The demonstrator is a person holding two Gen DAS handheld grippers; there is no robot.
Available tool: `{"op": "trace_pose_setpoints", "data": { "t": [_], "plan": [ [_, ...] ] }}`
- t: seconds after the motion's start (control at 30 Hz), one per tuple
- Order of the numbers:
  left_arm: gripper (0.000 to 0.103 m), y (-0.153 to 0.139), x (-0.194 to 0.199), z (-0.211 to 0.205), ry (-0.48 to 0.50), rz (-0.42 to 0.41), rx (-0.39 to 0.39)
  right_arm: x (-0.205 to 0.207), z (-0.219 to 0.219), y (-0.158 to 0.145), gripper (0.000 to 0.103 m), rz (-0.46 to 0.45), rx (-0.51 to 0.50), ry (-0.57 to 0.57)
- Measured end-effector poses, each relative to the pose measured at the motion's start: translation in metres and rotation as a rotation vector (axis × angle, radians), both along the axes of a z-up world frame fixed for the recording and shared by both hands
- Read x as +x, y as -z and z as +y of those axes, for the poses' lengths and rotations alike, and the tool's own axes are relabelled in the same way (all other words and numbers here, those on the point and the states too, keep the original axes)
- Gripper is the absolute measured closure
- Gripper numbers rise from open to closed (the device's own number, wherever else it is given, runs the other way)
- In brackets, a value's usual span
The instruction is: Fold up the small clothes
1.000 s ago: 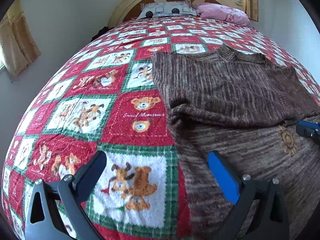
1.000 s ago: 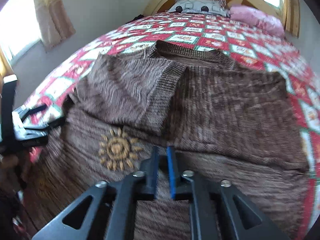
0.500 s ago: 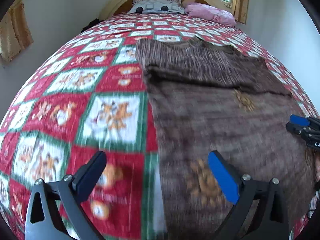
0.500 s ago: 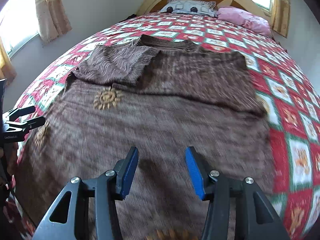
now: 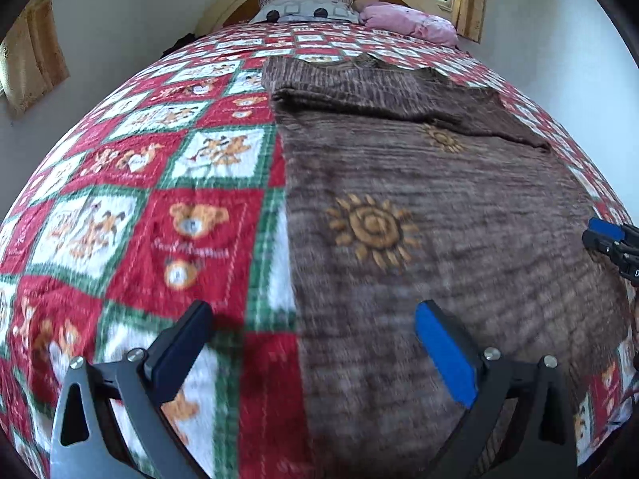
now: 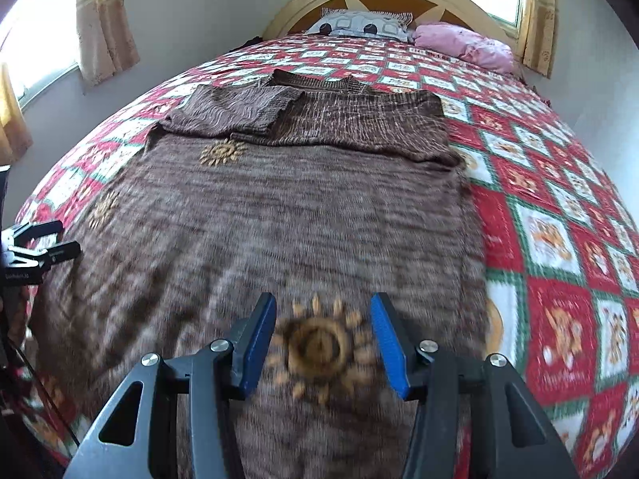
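Both grippers have pulled back toward the foot of the bed (image 5: 131, 167) since a second ago, and the right gripper (image 6: 323, 343), pressed together then, now has its jaws spread with nothing between them. The left gripper (image 5: 315, 343) hangs with jaws spread wide, empty. The brown sweater (image 6: 279, 219) lies flat on the quilt, sleeves folded across its chest, below the pillows (image 6: 363, 26).

A: Right gripper (image 6: 322, 345)?
B: Jaws apart, nothing between, above a sun motif (image 6: 319, 349) on the brown sweater (image 6: 279, 215).
A: Sleeves?
B: 2, folded across near the bed's (image 6: 559, 199) headboard end.
A: Left gripper (image 6: 36, 247)?
B: At the sweater's left edge.
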State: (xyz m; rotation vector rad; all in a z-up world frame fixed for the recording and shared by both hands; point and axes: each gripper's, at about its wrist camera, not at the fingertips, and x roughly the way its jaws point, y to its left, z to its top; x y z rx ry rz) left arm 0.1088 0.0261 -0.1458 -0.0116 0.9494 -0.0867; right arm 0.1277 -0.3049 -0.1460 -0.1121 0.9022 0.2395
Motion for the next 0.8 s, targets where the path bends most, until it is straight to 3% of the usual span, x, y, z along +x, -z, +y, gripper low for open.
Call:
{"op": "trace_pose_setpoints", "data": {
  "t": [0.2,0.63,0.73,0.8],
  "plan": [
    [0.000,0.003,-0.029,-0.006,0.010,-0.019,0.009,-0.038,-0.006,0.005,0.052,-0.018,-0.036,0.007],
    [0.001,0.006,-0.081,-0.009,0.010,-0.028,-0.005,-0.110,-0.036,0.003,0.052,-0.022,-0.012,0.099],
    [0.011,0.005,-0.089,-0.016,0.030,-0.044,0.002,-0.119,-0.044,0.000,0.052,-0.026,-0.001,0.127],
    [0.027,0.002,-0.091,-0.020,0.056,-0.051,-0.003,-0.123,-0.050,-0.001,0.052,-0.024,0.001,0.148]
  ]
}}
